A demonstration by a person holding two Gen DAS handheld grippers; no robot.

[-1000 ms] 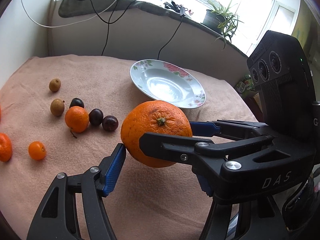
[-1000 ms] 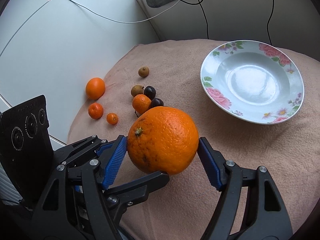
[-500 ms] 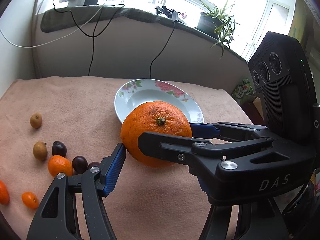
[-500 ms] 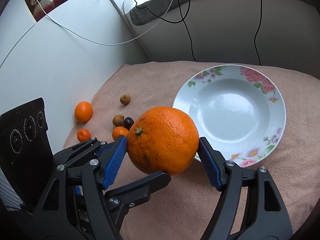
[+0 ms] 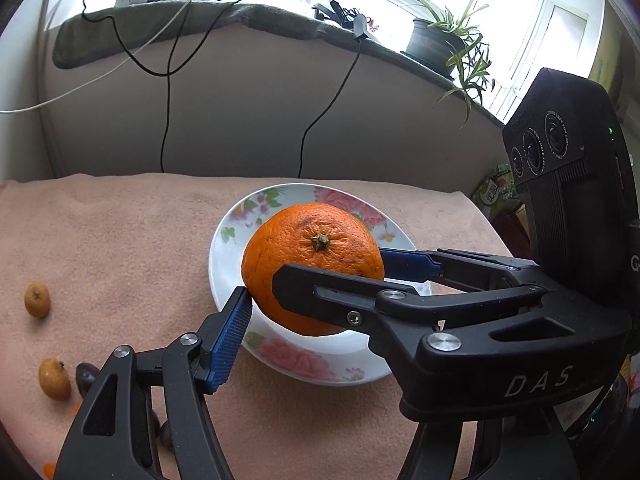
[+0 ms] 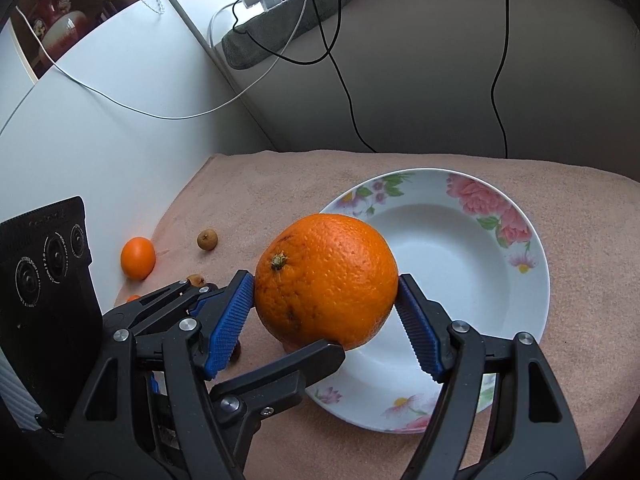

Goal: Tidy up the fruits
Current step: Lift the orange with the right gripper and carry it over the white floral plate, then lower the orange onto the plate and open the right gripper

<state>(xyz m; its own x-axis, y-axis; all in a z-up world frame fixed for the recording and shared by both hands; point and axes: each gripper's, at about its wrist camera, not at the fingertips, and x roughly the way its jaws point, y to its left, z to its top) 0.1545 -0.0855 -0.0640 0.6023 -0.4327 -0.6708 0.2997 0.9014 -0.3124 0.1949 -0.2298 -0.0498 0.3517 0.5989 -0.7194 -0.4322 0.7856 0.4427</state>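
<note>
A large orange (image 5: 312,268) is held in the air between both grippers, above the near-left rim of a white flowered plate (image 5: 280,356). My left gripper (image 5: 316,300) is shut on the orange; its left pad (image 5: 230,340) presses the orange's side. In the right wrist view my right gripper (image 6: 326,320) is shut on the same orange (image 6: 326,280), over the plate's (image 6: 460,264) left edge. The left gripper's finger (image 6: 280,376) crosses under the orange.
Small fruits lie on the pink cloth to the left: two brown ones (image 5: 37,300) (image 5: 54,378), dark plums (image 5: 86,374) and a mandarin (image 6: 138,258). A white wall stands left, a sill with cables and a plant (image 5: 448,40) behind.
Both grippers carried the orange forward from beside the small fruits to over the plate's near edge. The plate looms closer; the loose fruits have slid down and left in view.
</note>
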